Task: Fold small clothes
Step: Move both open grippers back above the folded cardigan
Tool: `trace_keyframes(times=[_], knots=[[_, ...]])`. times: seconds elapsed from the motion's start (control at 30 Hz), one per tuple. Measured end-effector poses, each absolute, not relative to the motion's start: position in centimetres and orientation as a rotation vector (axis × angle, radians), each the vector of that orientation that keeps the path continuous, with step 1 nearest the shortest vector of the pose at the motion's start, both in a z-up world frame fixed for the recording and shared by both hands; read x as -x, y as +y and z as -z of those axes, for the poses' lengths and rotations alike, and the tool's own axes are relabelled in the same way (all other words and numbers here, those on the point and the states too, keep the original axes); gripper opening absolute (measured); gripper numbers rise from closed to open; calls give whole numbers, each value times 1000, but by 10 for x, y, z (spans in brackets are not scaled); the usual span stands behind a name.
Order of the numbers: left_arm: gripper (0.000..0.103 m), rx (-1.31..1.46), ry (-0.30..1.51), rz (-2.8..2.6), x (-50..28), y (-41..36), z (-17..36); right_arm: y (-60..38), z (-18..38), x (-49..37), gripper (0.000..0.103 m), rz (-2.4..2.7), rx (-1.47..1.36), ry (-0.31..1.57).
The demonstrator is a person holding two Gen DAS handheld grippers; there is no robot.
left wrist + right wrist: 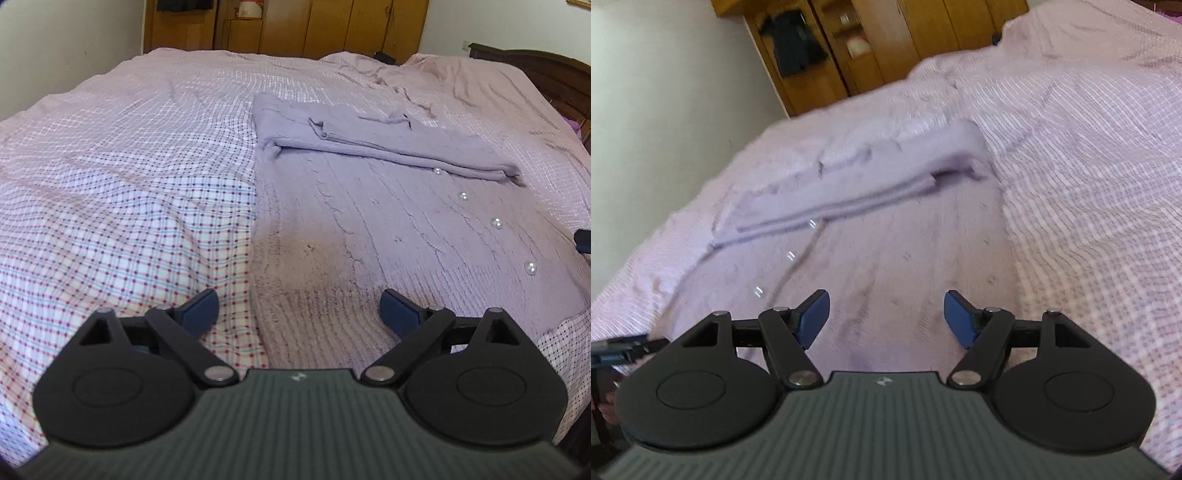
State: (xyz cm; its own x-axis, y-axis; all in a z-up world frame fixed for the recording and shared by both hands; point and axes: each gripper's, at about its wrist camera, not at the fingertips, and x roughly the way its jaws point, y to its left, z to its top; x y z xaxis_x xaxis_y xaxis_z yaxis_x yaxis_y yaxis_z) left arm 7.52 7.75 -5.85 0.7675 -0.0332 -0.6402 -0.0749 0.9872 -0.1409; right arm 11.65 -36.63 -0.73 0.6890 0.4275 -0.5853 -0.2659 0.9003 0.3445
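A lilac knitted cardigan [369,206] with pearl buttons [496,222] lies flat on the bed, its sleeves [388,151] folded across the upper part. My left gripper [298,310] is open and empty just above the cardigan's near hem, at its left corner. In the right wrist view the same cardigan [886,251] lies ahead, blurred. My right gripper [886,317] is open and empty above the hem's other side. Its tip [583,240] shows at the right edge of the left wrist view.
The bed is covered by a pink checked sheet [129,166]. Wooden wardrobes [332,26] stand beyond the far edge, and a dark headboard [546,70] is at the right. A white wall [665,129] lies to the left in the right wrist view.
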Motion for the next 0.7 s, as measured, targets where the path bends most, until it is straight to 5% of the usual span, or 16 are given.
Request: trace_keyframes(times=[0.43,0.7], knots=[[101,159,690,-56,-80,67,60,-426,25,-106,75,-203,-389,727],[63,143,664,-22,-59,68,63,-454,41,-83,74,-400,-473,771]])
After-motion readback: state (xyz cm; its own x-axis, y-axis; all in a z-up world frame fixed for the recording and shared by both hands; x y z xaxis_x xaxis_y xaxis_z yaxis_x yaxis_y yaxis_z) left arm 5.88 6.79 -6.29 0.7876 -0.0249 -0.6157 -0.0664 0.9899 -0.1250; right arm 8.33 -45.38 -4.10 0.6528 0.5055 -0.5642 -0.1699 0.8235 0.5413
